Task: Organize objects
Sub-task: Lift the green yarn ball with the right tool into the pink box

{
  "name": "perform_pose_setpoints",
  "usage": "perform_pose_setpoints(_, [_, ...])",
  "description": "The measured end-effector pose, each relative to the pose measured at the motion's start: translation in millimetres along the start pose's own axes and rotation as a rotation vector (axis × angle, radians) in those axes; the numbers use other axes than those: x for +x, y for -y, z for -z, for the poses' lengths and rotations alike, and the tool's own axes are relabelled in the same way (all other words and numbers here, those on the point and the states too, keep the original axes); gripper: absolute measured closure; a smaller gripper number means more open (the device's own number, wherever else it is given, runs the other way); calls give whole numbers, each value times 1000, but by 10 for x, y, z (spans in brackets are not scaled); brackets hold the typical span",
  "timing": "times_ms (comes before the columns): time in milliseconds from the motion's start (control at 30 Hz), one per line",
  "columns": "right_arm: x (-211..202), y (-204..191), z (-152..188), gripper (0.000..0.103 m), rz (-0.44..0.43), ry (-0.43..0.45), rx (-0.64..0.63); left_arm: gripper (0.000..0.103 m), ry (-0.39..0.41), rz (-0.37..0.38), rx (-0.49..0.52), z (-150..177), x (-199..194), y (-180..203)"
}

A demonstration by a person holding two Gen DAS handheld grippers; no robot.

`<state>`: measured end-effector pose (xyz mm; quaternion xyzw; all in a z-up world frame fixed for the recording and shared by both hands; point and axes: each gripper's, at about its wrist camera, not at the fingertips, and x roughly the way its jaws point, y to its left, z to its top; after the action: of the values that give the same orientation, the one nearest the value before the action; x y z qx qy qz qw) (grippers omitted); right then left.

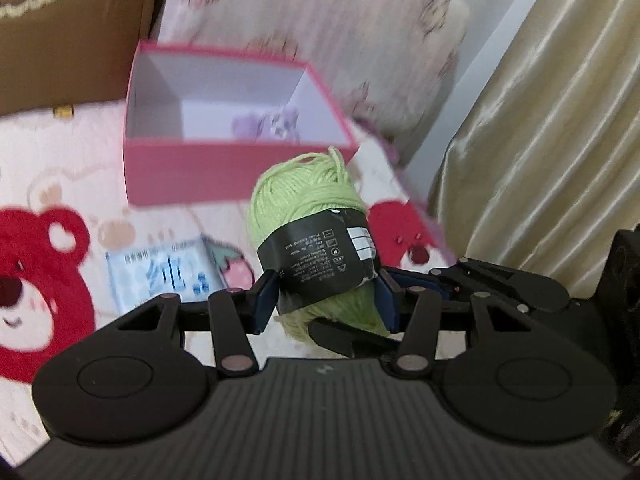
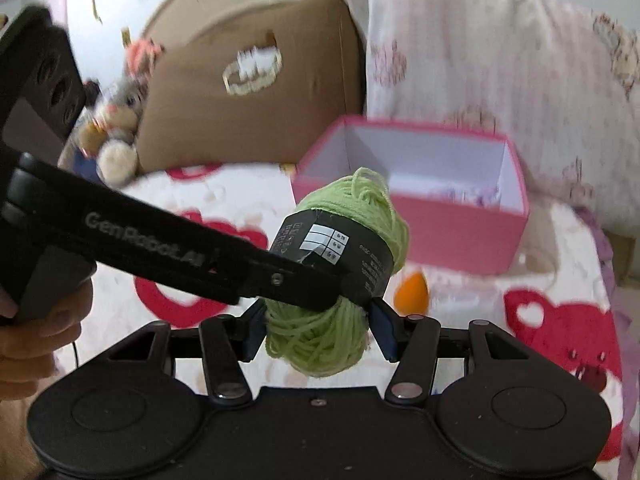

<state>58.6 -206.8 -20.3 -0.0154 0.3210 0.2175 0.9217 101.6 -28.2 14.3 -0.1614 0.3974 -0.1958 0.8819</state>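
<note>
Green yarn skein (image 1: 316,240) lifted above bed blanket (image 1: 52,152), gripped by both left tongs (image 1: 326,300) and right tongs (image 2: 316,328). Pink box (image 1: 224,172) near blanket's far edge holds purple item; blue packet (image 1: 160,276), orange thing (image 2: 410,290) left.

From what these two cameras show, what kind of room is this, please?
Probably a bedroom, with the work done on a bed: a fluffy white blanket printed with red bears, a pale floral pillow leaning behind the open pink cardboard box, and small plush toys beside a brown cushion.
</note>
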Motion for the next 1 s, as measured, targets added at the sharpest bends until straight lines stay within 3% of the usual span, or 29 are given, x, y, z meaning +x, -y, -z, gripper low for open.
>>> perform_pose_setpoints(200, [-52,-91,-363,44,19,39,-85,53,53,-20,20,-302,-221,84])
perform_pose_setpoints(433, [201,-1,-846,44,-57,78,-80,53,91,-72,-16,-792,-301,-159])
perform_pose_setpoints(833, [837,521,-1441,44,-94,35,66,54,30,-154,56,-1540,256,-309])
perform_pose_setpoints(1000, [1143,858,-1546,44,-106,11,162,53,-11,-168,17,-1801,652,-398])
